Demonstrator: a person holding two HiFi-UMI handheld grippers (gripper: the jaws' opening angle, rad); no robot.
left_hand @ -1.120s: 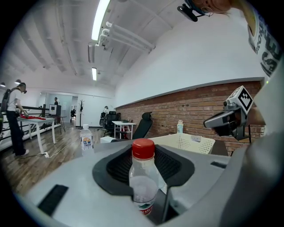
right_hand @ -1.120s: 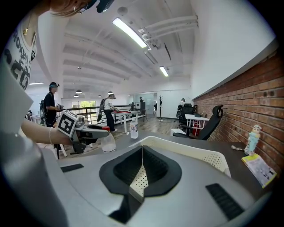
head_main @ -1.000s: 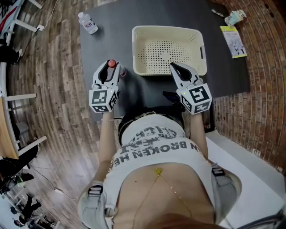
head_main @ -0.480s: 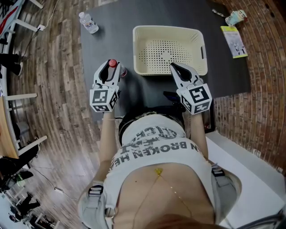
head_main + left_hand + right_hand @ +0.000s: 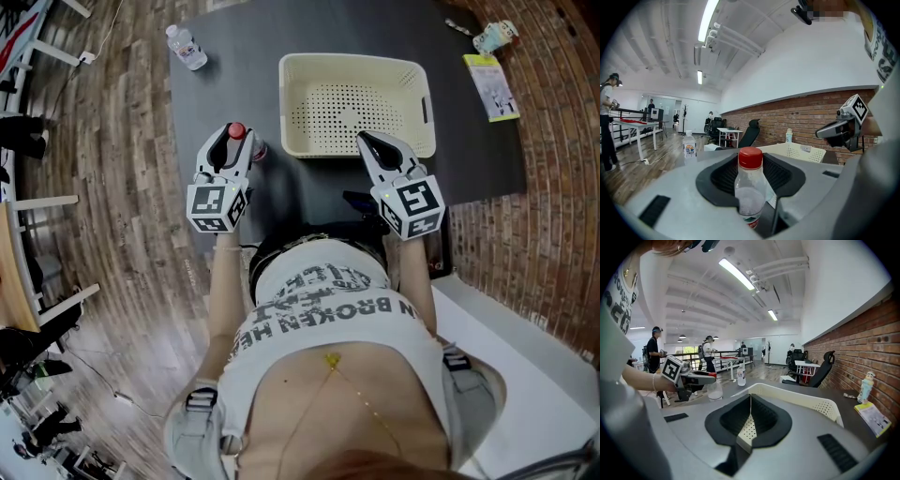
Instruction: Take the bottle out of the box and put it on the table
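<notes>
A clear bottle with a red cap stands upright at the front left of the dark table. My left gripper is shut on it. In the left gripper view the bottle sits between the two dark jaws. The cream perforated box lies to its right and holds nothing that shows. At the box's near rim my right gripper is shut and holds nothing. The right gripper view shows the right gripper over the box wall, and further left the left gripper and the bottle.
A second water bottle stands at the table's far left corner. At the far right lie a yellow leaflet and a small figure-like bottle. Wooden floor surrounds the table, and people stand far off in the room.
</notes>
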